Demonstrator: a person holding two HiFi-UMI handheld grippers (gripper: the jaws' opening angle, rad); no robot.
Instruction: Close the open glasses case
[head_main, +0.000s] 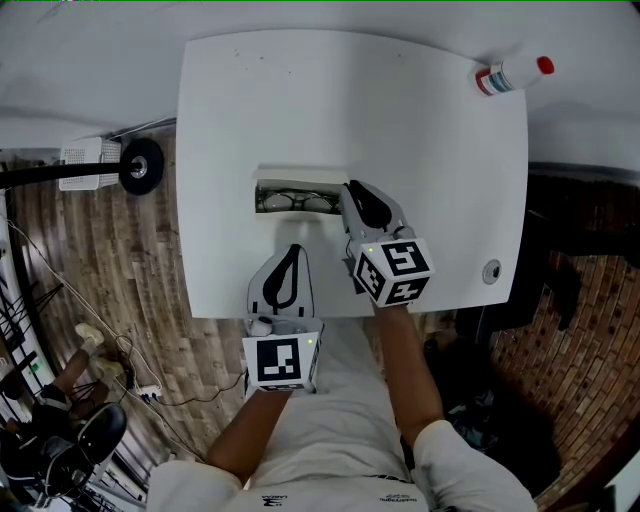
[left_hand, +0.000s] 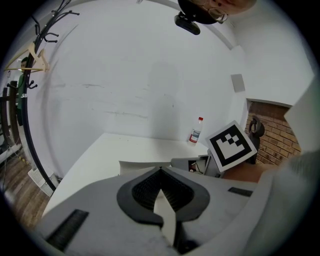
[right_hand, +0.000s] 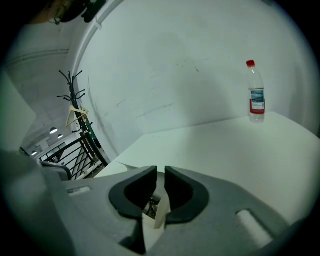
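Approaching the open glasses case (head_main: 293, 198).
Right tool (head_main: 352, 190) barely parted, empty, at its end; left tool (head_main: 291, 252) shut, idle; next, fold it shut.

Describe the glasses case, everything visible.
The glasses case is a white, rigid-looking oblong box lying flat on the white table, open, its lid flap raised along the far side. Dark-framed glasses lie inside. The right gripper sits at its right end, jaws almost together; whether they pinch its wall is unclear. The left gripper is apart, nearer the person.
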